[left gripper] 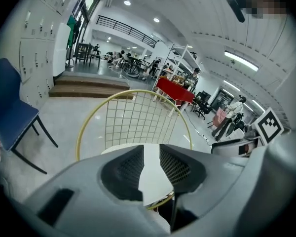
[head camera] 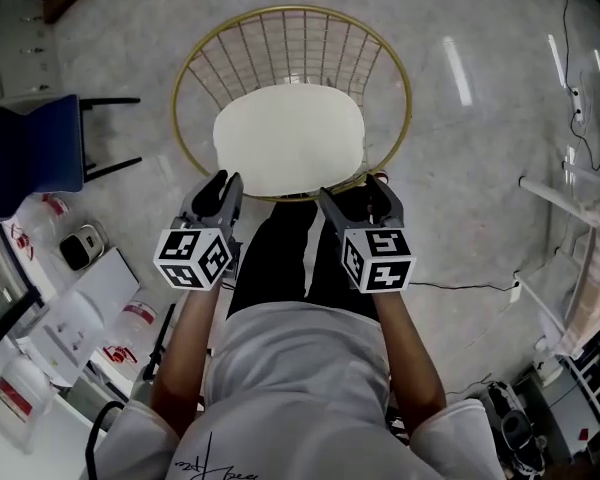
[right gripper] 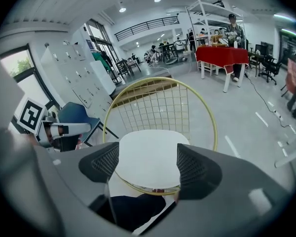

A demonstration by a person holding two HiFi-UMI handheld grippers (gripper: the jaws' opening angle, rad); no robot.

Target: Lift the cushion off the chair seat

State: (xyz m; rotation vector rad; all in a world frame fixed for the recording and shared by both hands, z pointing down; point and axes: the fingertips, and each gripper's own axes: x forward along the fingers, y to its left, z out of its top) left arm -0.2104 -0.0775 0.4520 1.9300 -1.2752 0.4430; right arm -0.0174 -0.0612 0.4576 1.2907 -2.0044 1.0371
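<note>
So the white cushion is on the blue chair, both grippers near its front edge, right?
No. The white cushion is on the gold wire chair, left gripper and right gripper near its front edge. The head view shows the blue chair standing apart at the left.

Cushion [head camera: 288,138]: cream-white rounded pad, smooth and lying flat on the seat, covering most of it.
Chair [head camera: 290,46]: round gold wire frame, standing upright, with its grid back curving behind the cushion.
</note>
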